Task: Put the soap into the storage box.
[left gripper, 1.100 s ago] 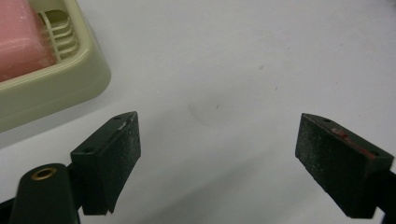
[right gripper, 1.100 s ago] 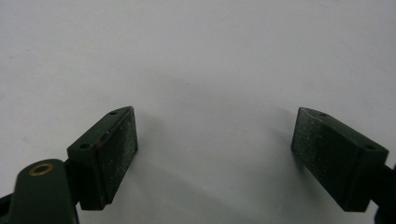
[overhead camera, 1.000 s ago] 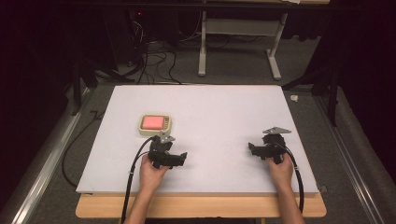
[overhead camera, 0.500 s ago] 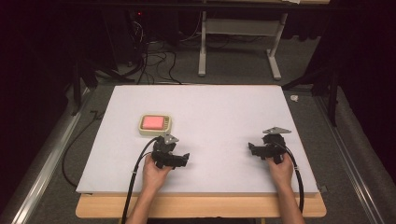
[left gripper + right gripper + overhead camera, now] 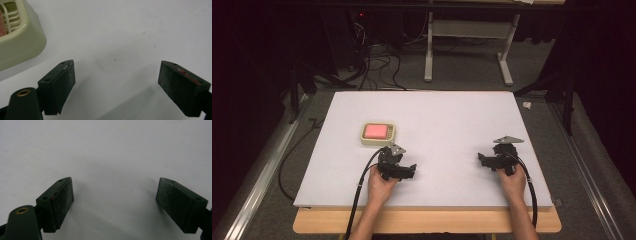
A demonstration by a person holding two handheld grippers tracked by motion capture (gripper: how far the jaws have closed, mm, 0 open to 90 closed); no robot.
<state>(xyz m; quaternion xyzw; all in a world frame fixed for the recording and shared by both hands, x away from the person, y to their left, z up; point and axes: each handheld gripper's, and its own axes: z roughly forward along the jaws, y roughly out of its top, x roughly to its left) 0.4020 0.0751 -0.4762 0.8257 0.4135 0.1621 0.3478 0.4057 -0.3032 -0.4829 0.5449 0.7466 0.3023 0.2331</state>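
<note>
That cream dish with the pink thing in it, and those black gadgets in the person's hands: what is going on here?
A person sits at a white table holding a black two-jaw tool in each hand. Both tools are open and hold nothing. The left tool is just in front of the cream soap dish, which holds what looks like a pink bar of soap, and does not touch it. The right tool is over bare table, far from the dish.

Dish on table, behind left tool.
</note>
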